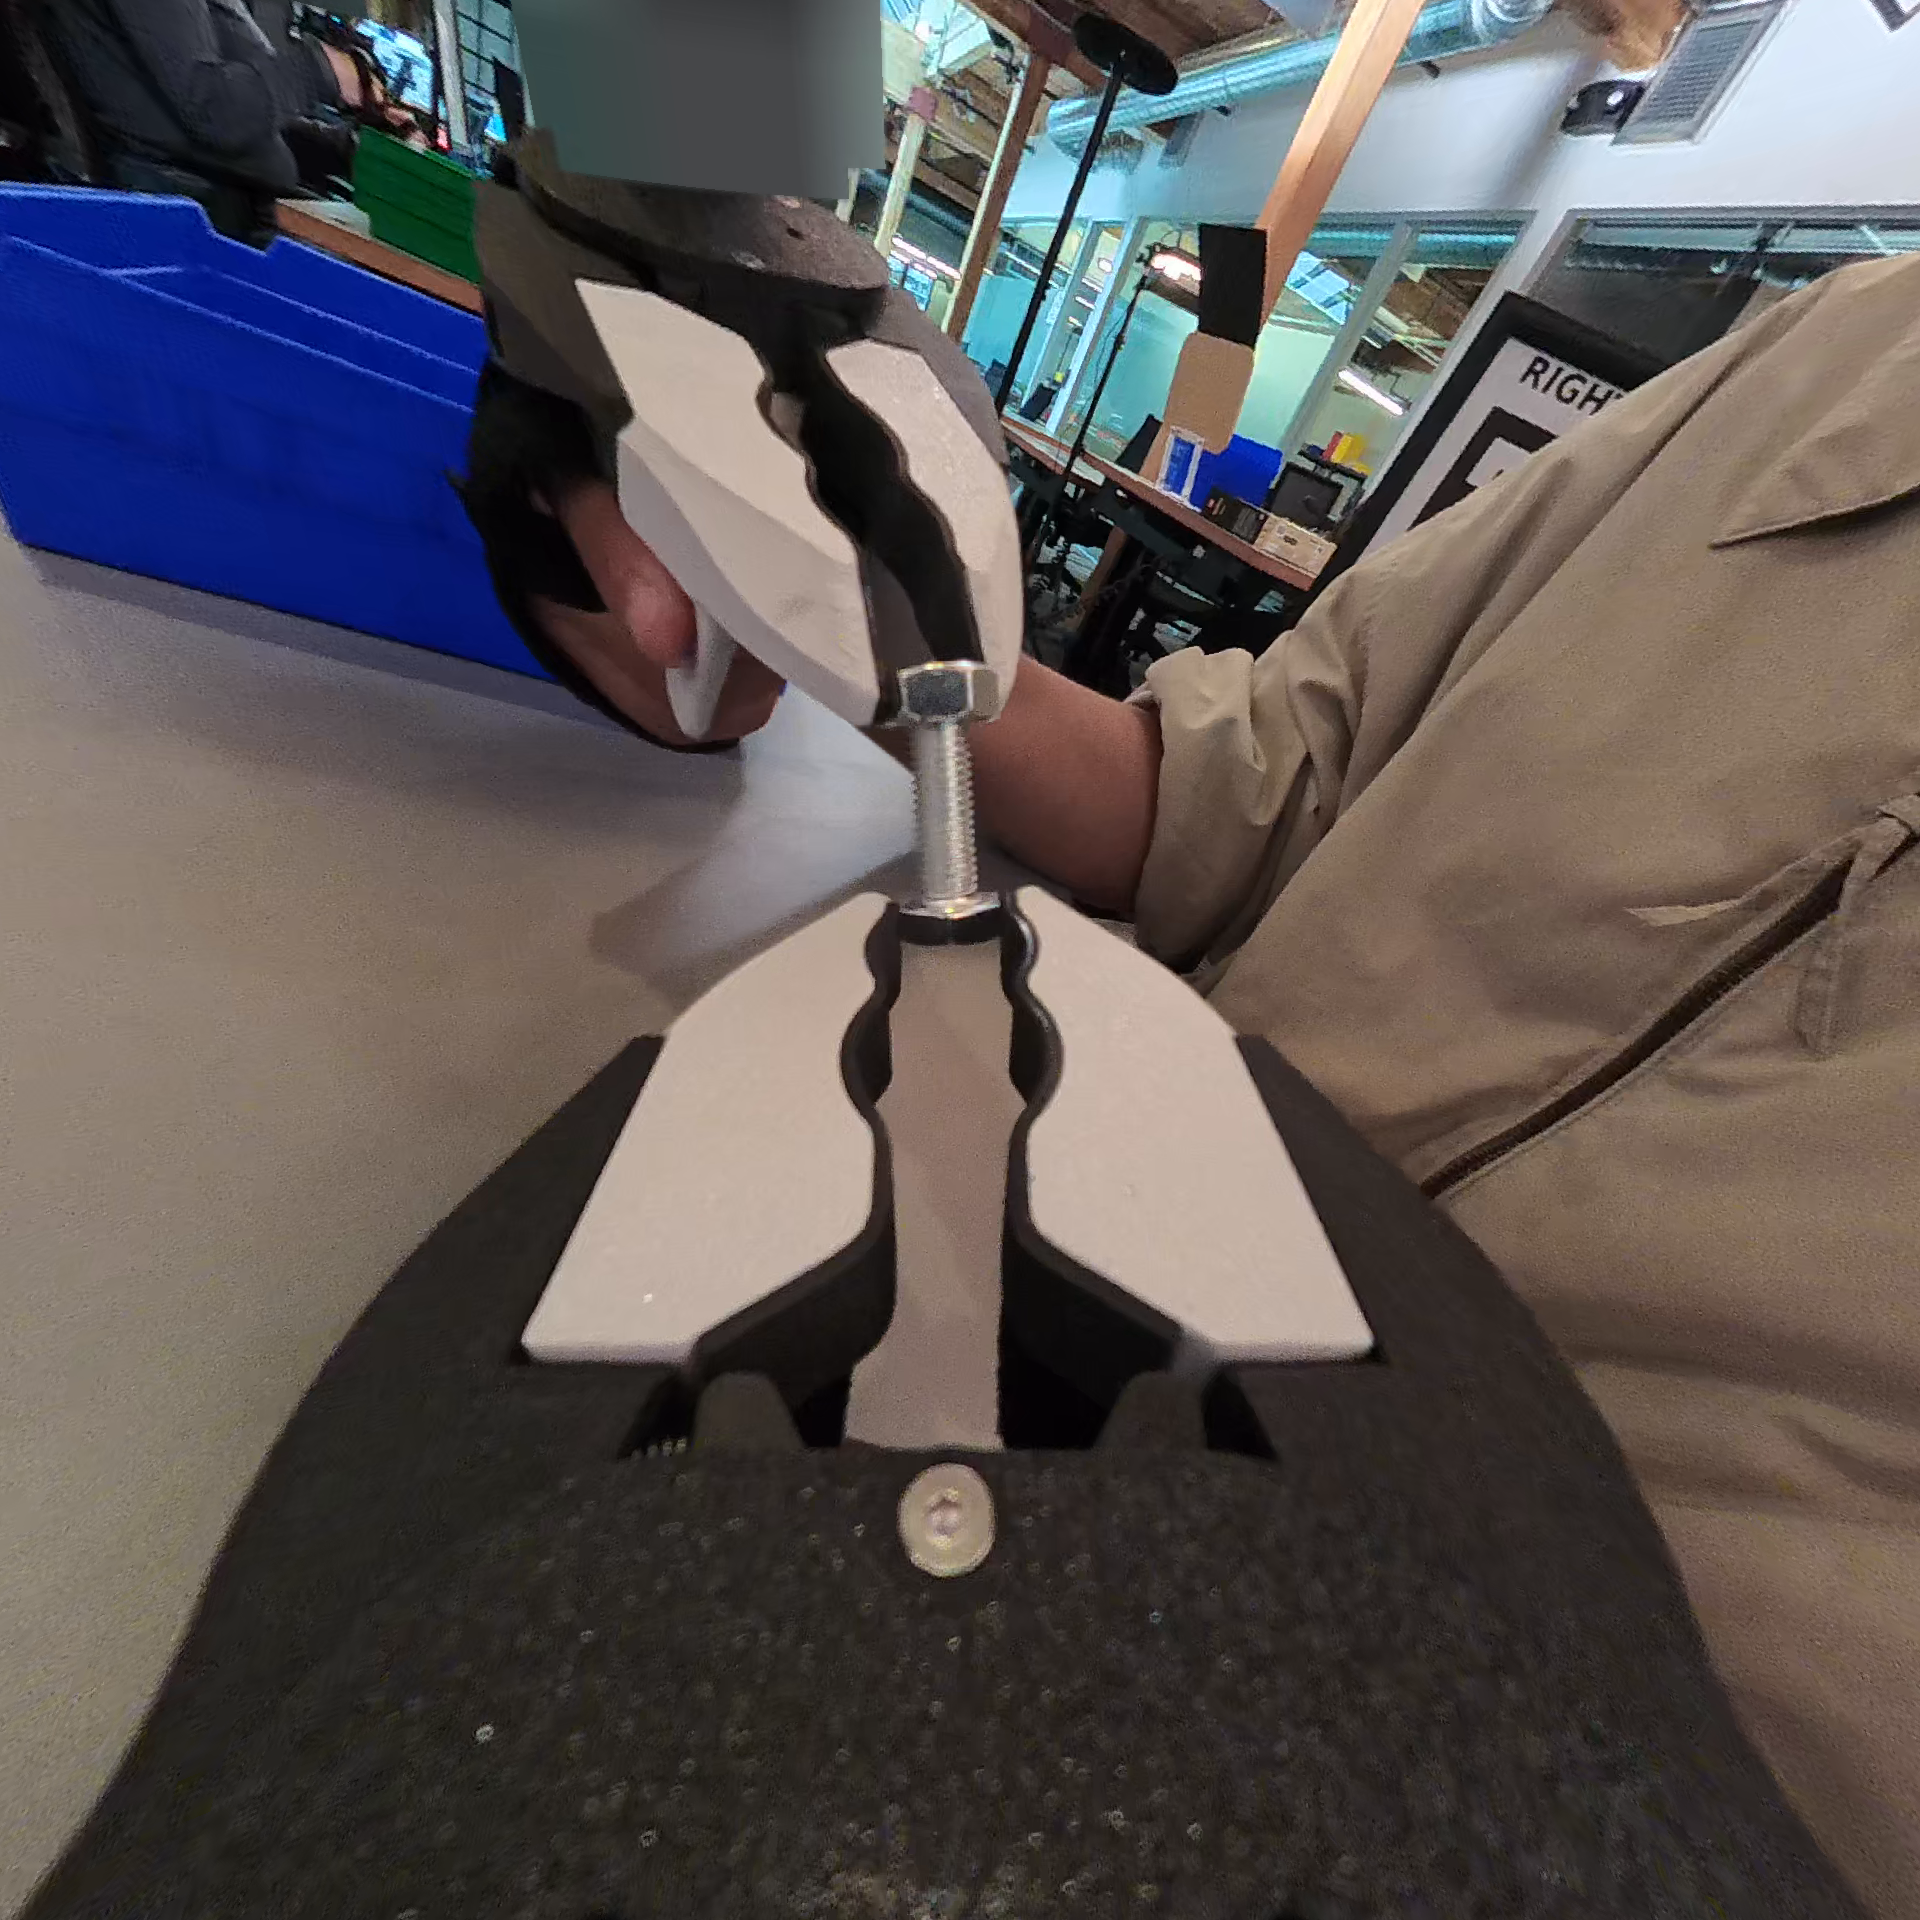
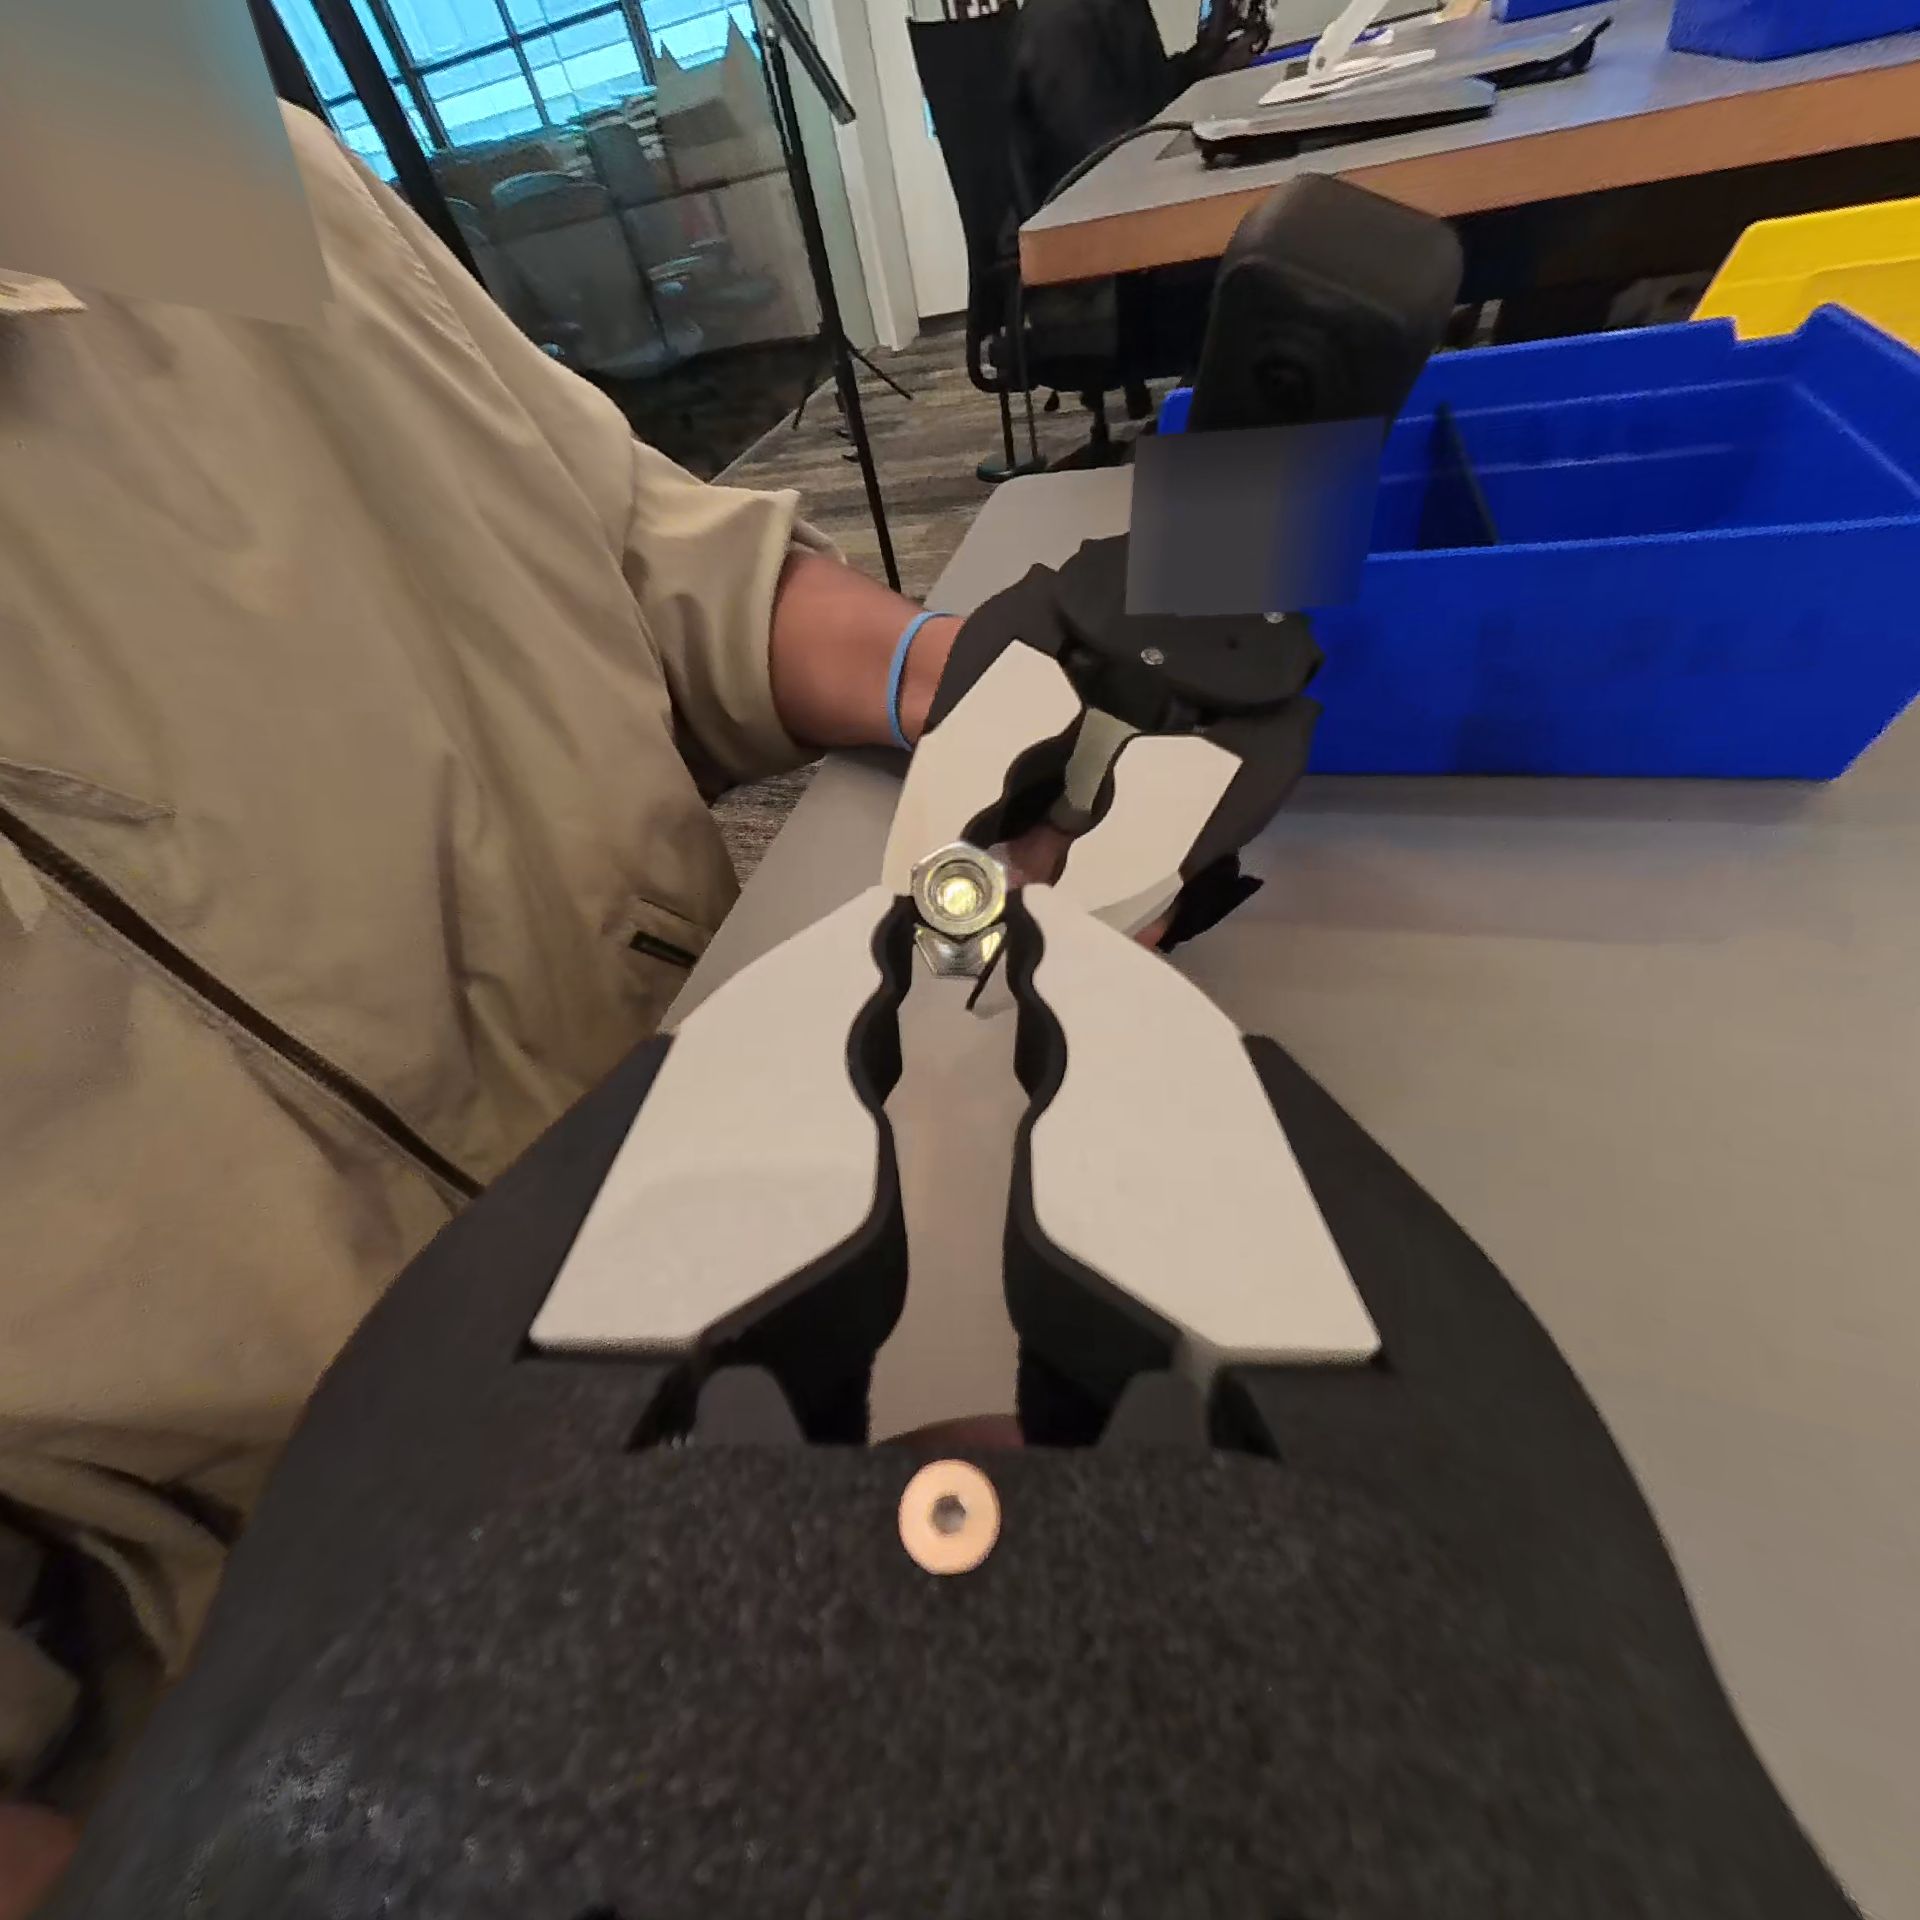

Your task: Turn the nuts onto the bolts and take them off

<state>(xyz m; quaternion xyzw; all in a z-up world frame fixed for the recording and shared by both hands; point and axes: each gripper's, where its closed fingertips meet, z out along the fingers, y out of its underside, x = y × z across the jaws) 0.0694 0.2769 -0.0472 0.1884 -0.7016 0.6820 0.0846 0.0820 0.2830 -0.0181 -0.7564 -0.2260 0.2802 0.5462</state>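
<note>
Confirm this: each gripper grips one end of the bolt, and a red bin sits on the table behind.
The bin is blue, not red; the right wrist view shows it. Otherwise right: the left gripper and right gripper each grip one end of the bolt, bin on the table behind.

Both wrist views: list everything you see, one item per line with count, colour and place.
bolt: one, silver, held upright between the two grippers
nut: one, silver, at the bolt's top end
bin: one, blue, on the table behind the grippers
yellow bin: one, behind the blue one
table: one, grey
left gripper: shut on the bolt's lower end
right gripper: shut on the nut
</note>
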